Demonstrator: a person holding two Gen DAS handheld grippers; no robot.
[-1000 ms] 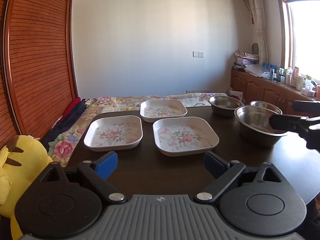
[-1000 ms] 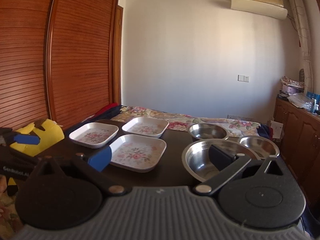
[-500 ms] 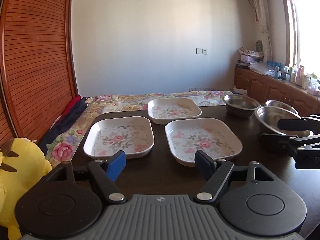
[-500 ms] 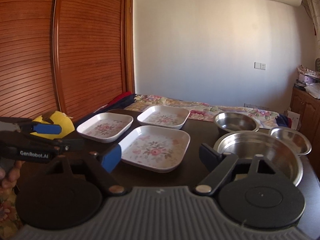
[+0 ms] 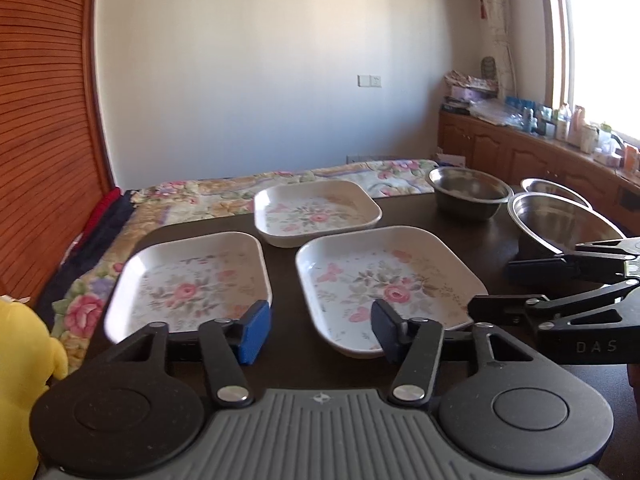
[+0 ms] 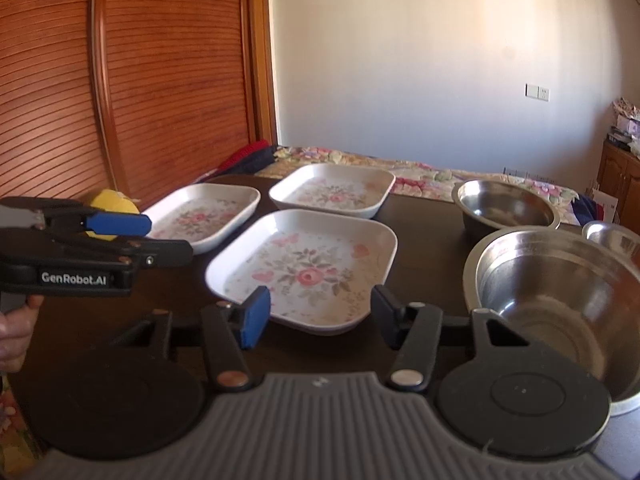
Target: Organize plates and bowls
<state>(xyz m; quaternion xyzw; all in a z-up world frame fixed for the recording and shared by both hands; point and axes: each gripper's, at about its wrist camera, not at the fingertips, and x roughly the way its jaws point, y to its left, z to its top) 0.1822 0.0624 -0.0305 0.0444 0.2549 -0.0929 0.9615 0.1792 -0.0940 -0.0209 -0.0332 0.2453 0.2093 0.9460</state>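
Both jaws just narrowed to half-open, nothing between: left gripper (image 5: 316, 330), right gripper (image 6: 318, 316) aim 12 o'clock at near white floral square plate (image 6: 304, 268), likely for stacking.

In the right wrist view, the third steel bowl (image 6: 614, 236) is peeking out at 3 o'clock, mostly hidden behind the large steel bowl (image 6: 560, 292), whose near rim is disappearing behind the right hand-held gripper (image 6: 318, 318) body. A hand (image 6: 14, 332) is being cut off by the left edge at 9 o'clock. In the left wrist view, the yellow plush toy (image 5: 24, 368) is running off the frame at 8 o'clock. The bottles on the far counter (image 5: 576, 128) at 2 o'clock are washing out in window glare, too small to identify. The near plate (image 5: 384, 280) is losing its front edge behind the left hand-held gripper (image 5: 320, 330).
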